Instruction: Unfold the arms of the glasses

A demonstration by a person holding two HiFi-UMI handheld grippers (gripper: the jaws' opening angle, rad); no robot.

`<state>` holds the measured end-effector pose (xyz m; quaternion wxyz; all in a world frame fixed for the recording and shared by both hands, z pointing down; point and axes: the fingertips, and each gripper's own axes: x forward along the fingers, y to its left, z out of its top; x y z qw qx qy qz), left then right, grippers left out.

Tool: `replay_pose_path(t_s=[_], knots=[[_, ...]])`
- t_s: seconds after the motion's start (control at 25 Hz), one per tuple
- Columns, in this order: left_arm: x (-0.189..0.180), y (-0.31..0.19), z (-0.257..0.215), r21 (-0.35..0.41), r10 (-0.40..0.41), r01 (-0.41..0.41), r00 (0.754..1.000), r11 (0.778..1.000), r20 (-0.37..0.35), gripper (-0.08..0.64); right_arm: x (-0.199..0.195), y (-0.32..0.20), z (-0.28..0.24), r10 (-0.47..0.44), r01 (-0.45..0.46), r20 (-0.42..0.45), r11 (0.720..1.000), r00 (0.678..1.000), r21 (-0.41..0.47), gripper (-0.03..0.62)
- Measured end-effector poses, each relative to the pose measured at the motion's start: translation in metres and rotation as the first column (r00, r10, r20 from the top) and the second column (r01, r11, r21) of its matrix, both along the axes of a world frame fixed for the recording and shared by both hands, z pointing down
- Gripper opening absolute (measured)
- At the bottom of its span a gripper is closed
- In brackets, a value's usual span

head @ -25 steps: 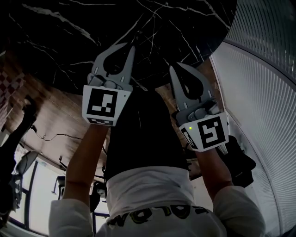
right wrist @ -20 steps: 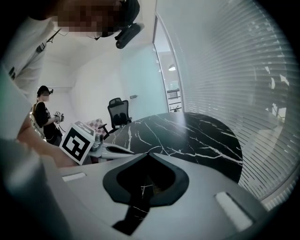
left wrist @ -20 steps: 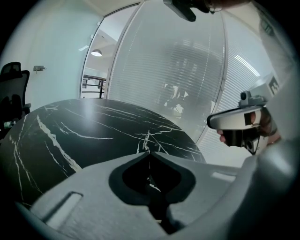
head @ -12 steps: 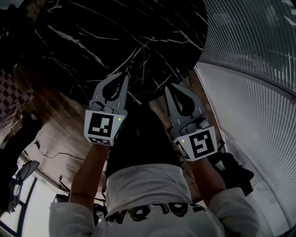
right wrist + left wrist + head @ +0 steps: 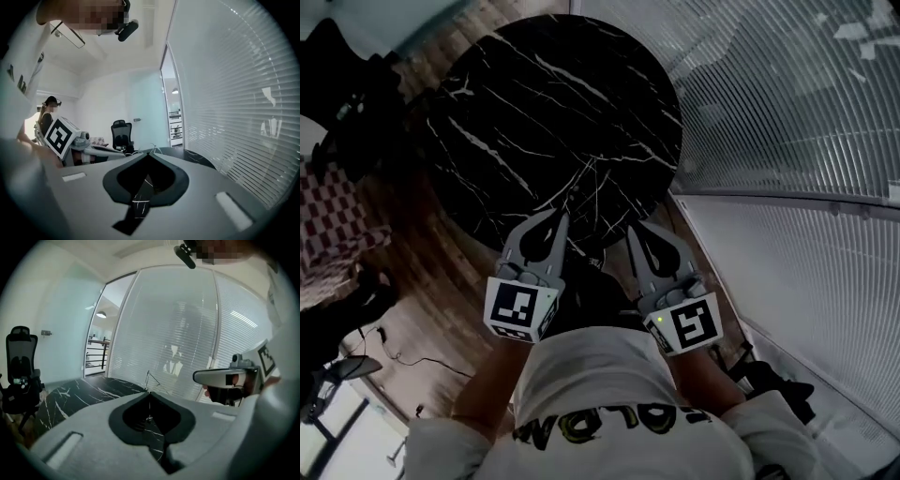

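Note:
The round black marble table [image 5: 516, 122] fills the top of the head view. Both grippers hang side by side at its near edge. My left gripper [image 5: 561, 217] is shut with nothing between its jaws, and so is my right gripper [image 5: 635, 228]. A thin wire shape that looks like the glasses [image 5: 151, 378] stands on the table just beyond the left gripper's [image 5: 149, 393] tips. The same wire shape [image 5: 153, 149] shows past the right gripper [image 5: 146, 153]. In the head view I cannot tell the glasses apart from the table's white veins.
A glass wall with white blinds [image 5: 787, 141] curves round the table's right side. Wooden floor [image 5: 422, 272] lies left of the table. A black office chair [image 5: 21, 366] stands beyond the table's far side. A person [image 5: 47, 112] stands far back in the right gripper view.
Both grippers have come up from below the table's near edge to the level of its top, staying shut. The head view has tilted, so the whole table now shows.

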<state>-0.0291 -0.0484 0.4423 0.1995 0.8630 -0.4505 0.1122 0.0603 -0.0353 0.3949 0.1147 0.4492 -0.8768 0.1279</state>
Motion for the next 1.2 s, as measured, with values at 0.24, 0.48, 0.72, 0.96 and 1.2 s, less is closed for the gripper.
replay_pose_path(t_s=[0.24,0.48,0.72,0.96,1.2], knots=[[0.004,0.017,-0.058,0.063,-0.009,0.011,1.0,0.998,-0.027,0.005,-0.009,0.018,-0.045,-0.014,0.014,0.01,0.999,1.0,0.034,0.003],[0.007,0.025,-0.094,0.099,-0.028,0.034,0.998,0.995,-0.062,0.005,-0.013,0.028,-0.071,-0.012,0.01,0.028,0.998,1.0,0.067,0.015],[0.007,0.031,-0.112,0.119,-0.04,0.049,0.996,0.992,-0.078,0.005,-0.015,0.033,-0.086,-0.003,0.0,0.039,0.996,0.999,0.093,0.015],[0.013,0.032,-0.116,0.13,-0.036,0.047,0.995,0.99,-0.088,0.005,-0.019,0.031,-0.09,-0.013,0.011,0.013,0.993,1.0,0.116,0.041],[0.016,0.036,-0.122,0.138,-0.032,0.046,0.994,0.989,-0.103,0.005,-0.022,0.031,-0.076,-0.014,0.015,-0.015,0.996,1.0,0.088,0.072]])
